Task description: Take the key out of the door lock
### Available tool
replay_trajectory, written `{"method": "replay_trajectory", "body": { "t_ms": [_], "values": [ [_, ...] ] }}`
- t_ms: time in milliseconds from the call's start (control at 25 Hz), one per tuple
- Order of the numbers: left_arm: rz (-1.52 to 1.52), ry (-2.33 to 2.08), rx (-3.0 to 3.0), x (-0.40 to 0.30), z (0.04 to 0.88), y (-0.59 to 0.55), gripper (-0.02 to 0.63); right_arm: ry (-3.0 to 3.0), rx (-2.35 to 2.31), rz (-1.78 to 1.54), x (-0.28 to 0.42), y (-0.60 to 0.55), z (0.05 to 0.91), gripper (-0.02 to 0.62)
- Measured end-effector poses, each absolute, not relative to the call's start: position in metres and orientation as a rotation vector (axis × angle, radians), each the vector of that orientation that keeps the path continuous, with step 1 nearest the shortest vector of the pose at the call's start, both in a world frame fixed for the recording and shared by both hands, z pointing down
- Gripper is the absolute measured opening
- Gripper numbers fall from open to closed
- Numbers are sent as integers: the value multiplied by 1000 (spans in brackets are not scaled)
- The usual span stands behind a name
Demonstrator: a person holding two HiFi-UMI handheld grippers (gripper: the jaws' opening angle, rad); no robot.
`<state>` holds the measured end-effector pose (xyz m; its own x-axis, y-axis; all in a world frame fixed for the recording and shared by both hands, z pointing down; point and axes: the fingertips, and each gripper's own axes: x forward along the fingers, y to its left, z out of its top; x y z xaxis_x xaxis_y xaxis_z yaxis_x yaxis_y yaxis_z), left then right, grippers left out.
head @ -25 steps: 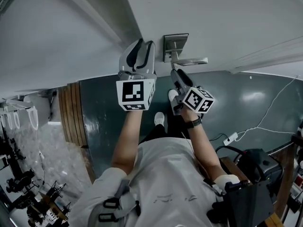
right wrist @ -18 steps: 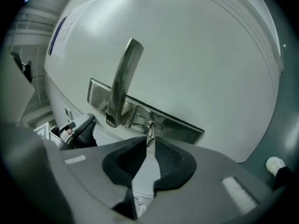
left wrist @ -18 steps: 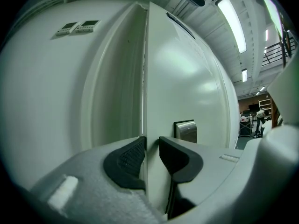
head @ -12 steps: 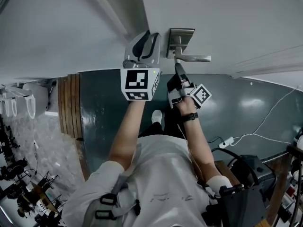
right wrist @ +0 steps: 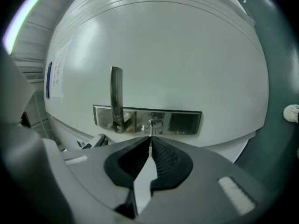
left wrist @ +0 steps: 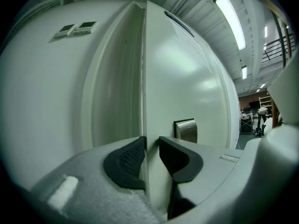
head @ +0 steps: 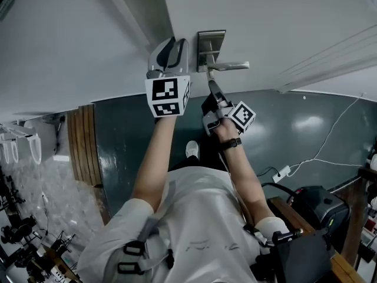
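Note:
The white door (head: 265, 22) carries a steel lock plate (head: 211, 43) with a lever handle (head: 232, 66). In the right gripper view the small key (right wrist: 151, 130) sticks out of the keyhole in the lock plate (right wrist: 182, 122), right of the handle (right wrist: 116, 94). My right gripper (right wrist: 150, 141) is shut on the key, its fingertips almost at the plate; in the head view my right gripper (head: 210, 82) reaches up under the handle. My left gripper (head: 172, 49) is clamped on the door's free edge (left wrist: 144, 101), one pad on each side (left wrist: 150, 146).
Below me are a dark green floor (head: 306, 128), a white cable with a power strip (head: 286, 172), wooden boards (head: 87, 140) on the left and dark equipment (head: 315, 202) at the lower right. A wall with switch plates (left wrist: 74, 29) lies left of the door edge.
My right gripper rose from below the handle to the keyhole and closed on the key. The left gripper stayed at the door edge and closed a little.

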<state>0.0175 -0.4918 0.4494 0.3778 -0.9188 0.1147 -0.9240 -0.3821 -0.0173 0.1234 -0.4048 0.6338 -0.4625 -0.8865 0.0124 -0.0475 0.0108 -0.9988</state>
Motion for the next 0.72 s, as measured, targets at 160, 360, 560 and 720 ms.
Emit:
{"method": "replay_trajectory", "body": {
  "t_ms": [160,360,560,720],
  "values": [
    [181,-1701,2579,16,451,-496,101,1637,-1001,-1511,130,-352,640,21],
    [222,-1665,2625,12,454,-499,83,1922,-1099,-1370,141,-306,614,21],
    [175,-1652,2636,19,450,-461,81,2149,-1242,-1106,174,-291,557,21],
    [122,-1638,2623,37,444,-406,60,2332,-1338,-817,197,-291,502,21]
  ]
}}
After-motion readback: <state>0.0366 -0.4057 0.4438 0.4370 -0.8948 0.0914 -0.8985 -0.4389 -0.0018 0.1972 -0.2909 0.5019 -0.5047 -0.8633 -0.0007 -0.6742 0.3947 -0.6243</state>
